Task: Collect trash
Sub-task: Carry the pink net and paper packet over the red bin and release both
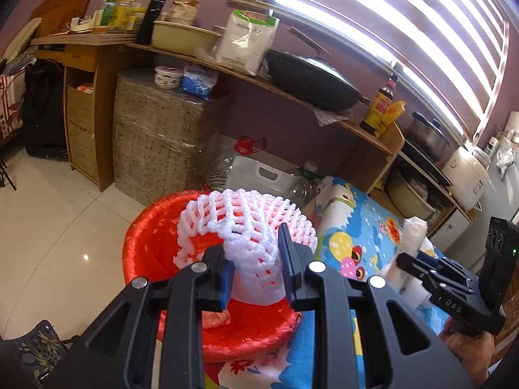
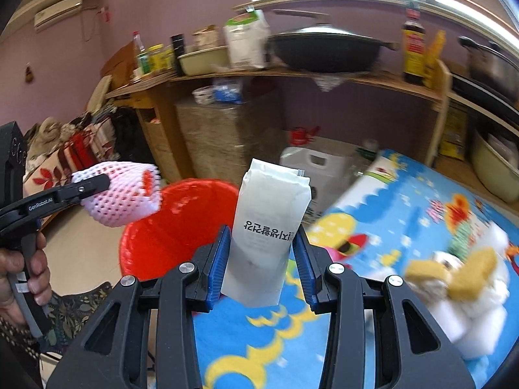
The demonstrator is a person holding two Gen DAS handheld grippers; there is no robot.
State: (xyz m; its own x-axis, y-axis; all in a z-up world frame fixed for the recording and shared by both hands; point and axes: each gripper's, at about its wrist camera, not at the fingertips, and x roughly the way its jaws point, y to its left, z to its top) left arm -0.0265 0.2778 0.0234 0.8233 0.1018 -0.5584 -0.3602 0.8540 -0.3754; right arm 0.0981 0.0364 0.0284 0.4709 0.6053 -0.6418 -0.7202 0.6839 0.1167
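My left gripper (image 1: 258,270) is shut on a white foam fruit net (image 1: 246,223), held over the red bin (image 1: 152,246). In the right wrist view the same net (image 2: 120,196) hangs in the left gripper (image 2: 107,183) above the bin (image 2: 175,227), with a hand on the handle. My right gripper (image 2: 261,259) is shut on a white paper packet with black print (image 2: 269,227), held upright near the bin's right rim. The left wrist view shows the right gripper (image 1: 410,261) at the right with the packet (image 1: 412,236) in it.
A table with a colourful cartoon cloth (image 2: 405,227) lies to the right, with white foam blocks and yellow sponge pieces (image 2: 464,278) on it. Behind stand a wooden shelf (image 1: 324,103) with a wok, bottles and bags, a wrapped box (image 1: 155,139) and plastic jugs. The floor is tiled (image 1: 55,220).
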